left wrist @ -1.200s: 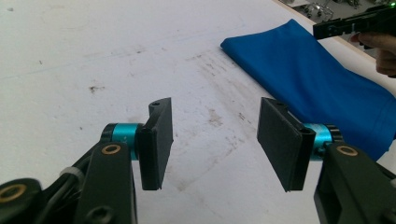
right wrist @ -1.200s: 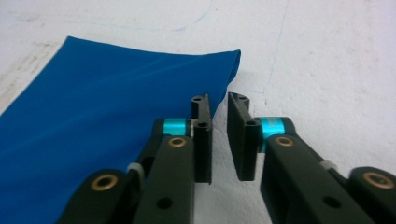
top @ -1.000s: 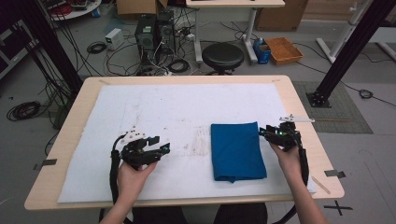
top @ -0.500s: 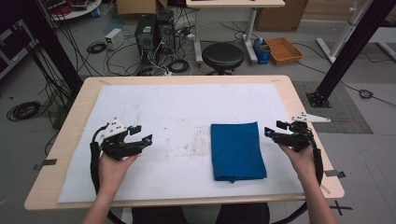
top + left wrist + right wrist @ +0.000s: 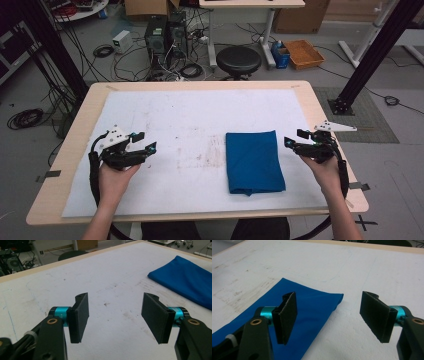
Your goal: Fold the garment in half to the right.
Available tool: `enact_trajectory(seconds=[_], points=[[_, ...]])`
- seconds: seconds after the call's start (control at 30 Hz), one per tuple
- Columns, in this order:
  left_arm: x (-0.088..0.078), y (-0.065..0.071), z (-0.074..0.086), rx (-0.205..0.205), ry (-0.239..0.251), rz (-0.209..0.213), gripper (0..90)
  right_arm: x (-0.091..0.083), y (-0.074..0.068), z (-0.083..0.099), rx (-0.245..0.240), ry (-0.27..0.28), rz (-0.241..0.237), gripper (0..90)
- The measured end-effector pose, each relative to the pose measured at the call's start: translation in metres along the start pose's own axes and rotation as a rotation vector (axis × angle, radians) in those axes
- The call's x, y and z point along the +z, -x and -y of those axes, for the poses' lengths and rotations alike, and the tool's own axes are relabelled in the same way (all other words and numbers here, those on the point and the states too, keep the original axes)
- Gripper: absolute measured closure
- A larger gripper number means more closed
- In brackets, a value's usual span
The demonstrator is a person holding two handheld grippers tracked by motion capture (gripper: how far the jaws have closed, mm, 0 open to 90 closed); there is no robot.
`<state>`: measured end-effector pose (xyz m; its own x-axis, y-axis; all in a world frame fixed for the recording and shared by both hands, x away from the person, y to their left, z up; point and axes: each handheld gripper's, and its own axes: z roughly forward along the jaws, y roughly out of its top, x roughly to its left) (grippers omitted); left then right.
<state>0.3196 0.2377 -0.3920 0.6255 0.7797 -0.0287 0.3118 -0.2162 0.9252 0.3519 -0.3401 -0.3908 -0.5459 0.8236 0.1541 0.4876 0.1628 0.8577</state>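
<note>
A folded blue cloth (image 5: 255,162) lies flat on the white mat (image 5: 200,115), right of the middle. My right gripper (image 5: 294,138) hovers just off the cloth's right edge. Its jaws have just been opening and stand wide with nothing between them. In the right gripper view the cloth (image 5: 294,312) lies under and behind the left jaw of that gripper (image 5: 329,317). My left gripper (image 5: 146,141) is open over the bare mat at the left, well clear of the cloth. The left gripper view has the empty gripper (image 5: 116,317) in front and the cloth (image 5: 185,281) at the far right.
The mat covers most of the wooden table (image 5: 320,115) and carries faint brown stains near its middle. On the floor beyond the far edge stand a black stool (image 5: 238,60), computer towers (image 5: 165,35) with cables and an orange box (image 5: 304,52).
My left hand has moved left, away from the cloth. The right gripper has drawn slightly right off the cloth's corner, and its jaws stand wider. The cloth lies as before.
</note>
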Motion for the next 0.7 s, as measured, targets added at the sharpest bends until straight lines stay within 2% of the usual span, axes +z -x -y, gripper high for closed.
enact_trajectory(seconds=[0.7], points=[[-0.0002,0.0022,0.0007,0.005,-0.004,0.003,39.0,0.0045,0.001,0.0009,0.0,-0.014,-0.006,29.9]])
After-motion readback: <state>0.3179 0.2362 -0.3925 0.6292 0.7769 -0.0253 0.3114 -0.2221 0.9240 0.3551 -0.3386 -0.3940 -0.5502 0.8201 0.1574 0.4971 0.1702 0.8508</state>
